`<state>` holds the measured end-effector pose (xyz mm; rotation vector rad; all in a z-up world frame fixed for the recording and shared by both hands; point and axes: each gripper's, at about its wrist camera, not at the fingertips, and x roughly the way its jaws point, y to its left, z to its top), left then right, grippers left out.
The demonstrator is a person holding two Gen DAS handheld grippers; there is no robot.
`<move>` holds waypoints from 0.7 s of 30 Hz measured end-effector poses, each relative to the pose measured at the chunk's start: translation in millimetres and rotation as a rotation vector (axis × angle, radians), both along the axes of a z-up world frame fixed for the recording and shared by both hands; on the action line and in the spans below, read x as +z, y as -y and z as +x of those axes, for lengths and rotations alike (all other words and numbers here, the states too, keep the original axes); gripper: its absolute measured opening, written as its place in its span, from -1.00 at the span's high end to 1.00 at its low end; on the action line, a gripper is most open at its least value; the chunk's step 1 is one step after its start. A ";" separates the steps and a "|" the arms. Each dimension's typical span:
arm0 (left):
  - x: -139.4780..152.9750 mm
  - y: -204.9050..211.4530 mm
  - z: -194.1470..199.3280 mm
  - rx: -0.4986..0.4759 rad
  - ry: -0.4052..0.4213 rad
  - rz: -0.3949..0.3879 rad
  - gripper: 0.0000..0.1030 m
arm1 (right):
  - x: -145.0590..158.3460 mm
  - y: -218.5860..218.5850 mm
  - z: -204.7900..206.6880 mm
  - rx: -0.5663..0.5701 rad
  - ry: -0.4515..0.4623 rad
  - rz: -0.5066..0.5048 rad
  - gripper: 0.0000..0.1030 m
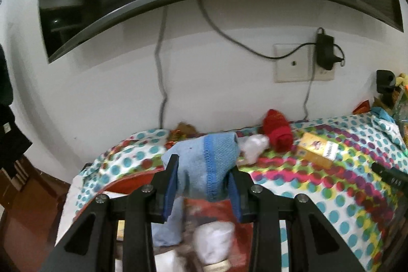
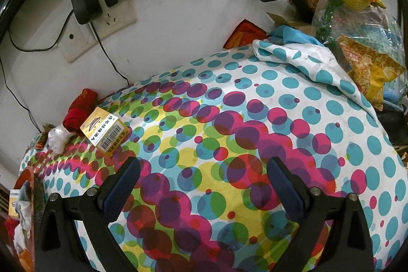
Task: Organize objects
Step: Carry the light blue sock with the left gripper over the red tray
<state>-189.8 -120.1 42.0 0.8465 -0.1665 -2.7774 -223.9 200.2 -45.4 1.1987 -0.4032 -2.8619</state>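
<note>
1. Leftmost first: a red container [image 1: 132, 179] sits at the table's left end, about 7 o'clock in the left wrist view, already holding a white bundle [image 1: 216, 241] and other small items; its rim curves under the tool.
2. Left gripper [image 1: 204, 185] is clenched on a light blue knitted cloth [image 1: 204, 162], which is pinched between the pads and lifted off the dotted tablecloth [image 1: 331, 195]. One end hangs down at 6 o'clock toward the container.
3. Judgement: the step in hand is carrying the cloth to the container. To do it well, keep the pinch firm, bring the hanging end fully inside the rim before letting go, and lower it so it does not drape over the edge.
4. Further right, by the wall at 1 o'clock: a white wad [image 1: 255, 147], a red rolled cloth [image 1: 278, 131] and a yellow box [image 1: 316, 149] wait unsorted.
5. Right gripper [image 2: 204, 185] hangs released over bare tablecloth, jaws wide, nothing between them. The box is at its 10 o'clock, well apart.
6. Far right, 2 o'clock: a pile of plastic bags [image 2: 357, 37], not part of this step as far as I can judge.
</note>
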 end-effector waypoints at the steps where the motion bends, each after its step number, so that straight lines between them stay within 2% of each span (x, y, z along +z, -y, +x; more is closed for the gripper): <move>1: -0.5 8.7 5.2 0.008 0.000 0.001 0.31 | 0.0 0.0 0.1 -0.001 -0.001 0.001 -0.92; 6: -8.8 53.3 30.5 0.063 0.015 0.005 0.31 | -0.1 0.3 0.5 -0.001 0.000 0.000 -0.92; 13: -28.6 119.2 78.4 0.156 0.032 0.058 0.31 | -0.3 0.4 0.9 -0.001 0.000 -0.001 -0.93; 21: -46.6 154.4 113.3 0.206 0.048 0.068 0.31 | -0.9 0.9 0.6 -0.004 0.001 -0.001 -0.93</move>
